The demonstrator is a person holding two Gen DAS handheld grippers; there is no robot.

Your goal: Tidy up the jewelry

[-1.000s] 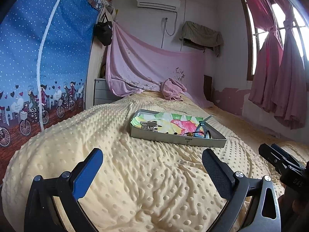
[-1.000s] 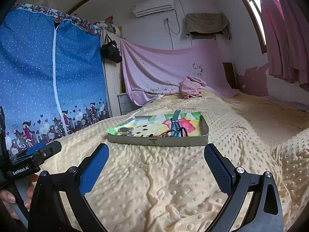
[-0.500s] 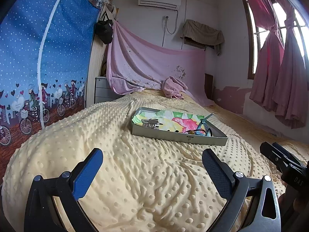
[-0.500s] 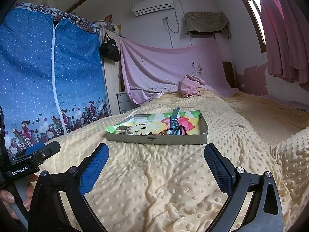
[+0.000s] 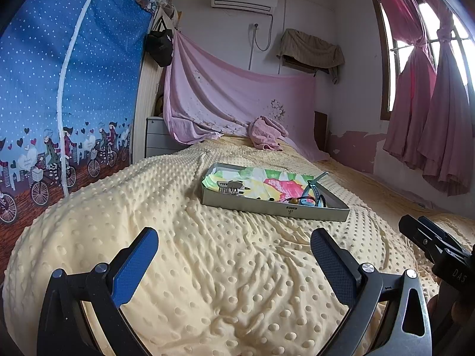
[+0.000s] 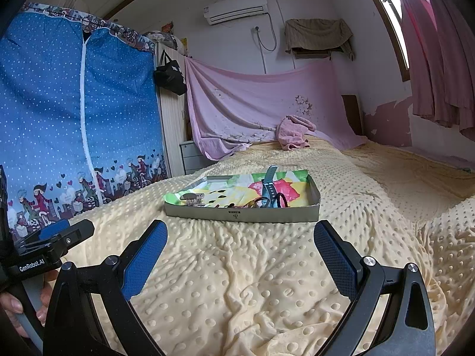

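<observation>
Hovering low over the yellow dotted blanket of the bed, both grippers point toward a shallow grey tray that sits well ahead of them, nothing between their fingers. The left gripper has its fingers spread wide apart, and so does the right gripper; each is empty. They are held level and side by side: the right one's tip shows at the right edge of the left view, and the left one, with a hand wrapped around its handle, shows at the left edge of the right view.

Inside the tray, on a bright flowered liner, the jewelry lies in two loose groups. A metal-toned hair claw rests toward the left end as seen from the grippers. A blue watch, with its strap sticking up, lies toward the right end among a tangle of dark cords and a brown bead; the smaller pieces are too small to name. The tray's raised sides likely keep such small things from rolling off into the soft, bumpy blanket.

With everything already inside the tray, this could be pieces gathered and done, or pieces waiting to be sorted; these views alone do not settle which.
</observation>
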